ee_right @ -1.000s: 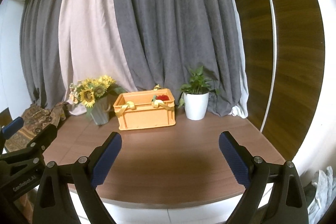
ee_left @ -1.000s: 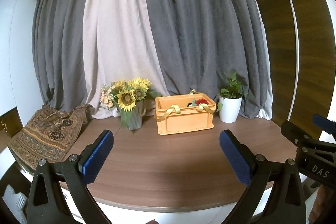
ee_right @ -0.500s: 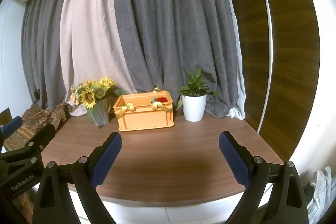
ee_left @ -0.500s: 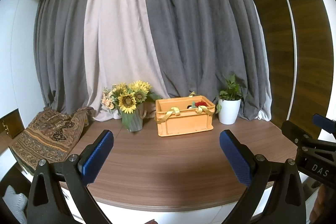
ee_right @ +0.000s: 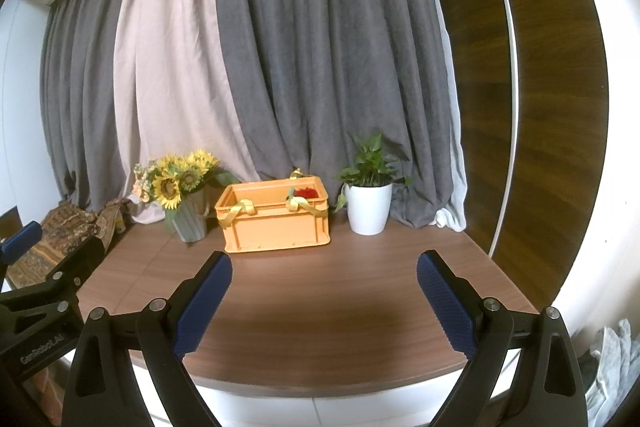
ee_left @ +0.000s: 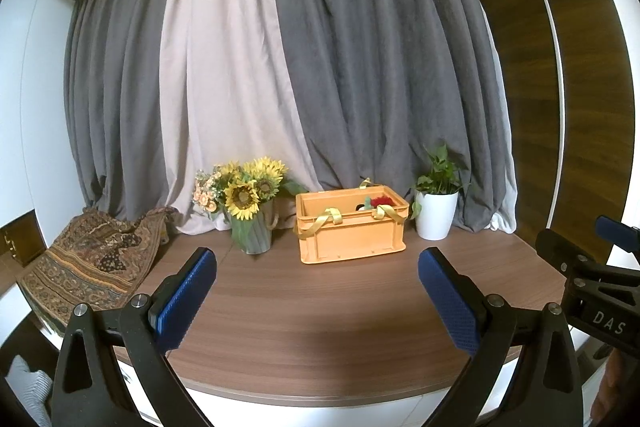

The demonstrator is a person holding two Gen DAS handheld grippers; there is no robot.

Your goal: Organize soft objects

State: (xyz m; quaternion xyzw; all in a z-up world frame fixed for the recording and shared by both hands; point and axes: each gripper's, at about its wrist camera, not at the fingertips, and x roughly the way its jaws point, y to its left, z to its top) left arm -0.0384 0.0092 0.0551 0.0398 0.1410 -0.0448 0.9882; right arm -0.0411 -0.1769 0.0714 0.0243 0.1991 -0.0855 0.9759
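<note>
Left gripper [ee_left: 318,293]: jaws spread wide, blue pads bare, nothing between them; held over the near edge of the surface [ee_left: 320,327].

Right gripper [ee_right: 324,297]: likewise wide open and empty, at the same near edge. Each gripper shows at the margin of the other's view.

Crate [ee_left: 352,237]: orange plastic, open-topped, standing at the back of the brown wooden surface, well apart from both grippers. Yellow straps [ee_left: 326,223] hang over its front rim.

Soft objects: a red fuzzy item [ee_left: 383,201] shows above the crate's rim at the right end, inside the crate (a pale item sits beside it, too small to identify).

Vase of sunflowers [ee_left: 250,203]: grey ribbed vase, just left of the crate.

Potted plant [ee_left: 436,211]: green leaves in a white pot, just right of the crate.

Patterned cloth [ee_left: 92,263]: brown, draped at the far left edge of the surface.

Curtains [ee_left: 360,67]: grey and pale panels hanging behind everything.

Wall panel [ee_right: 540,87]: dark wood, at the right.
</note>
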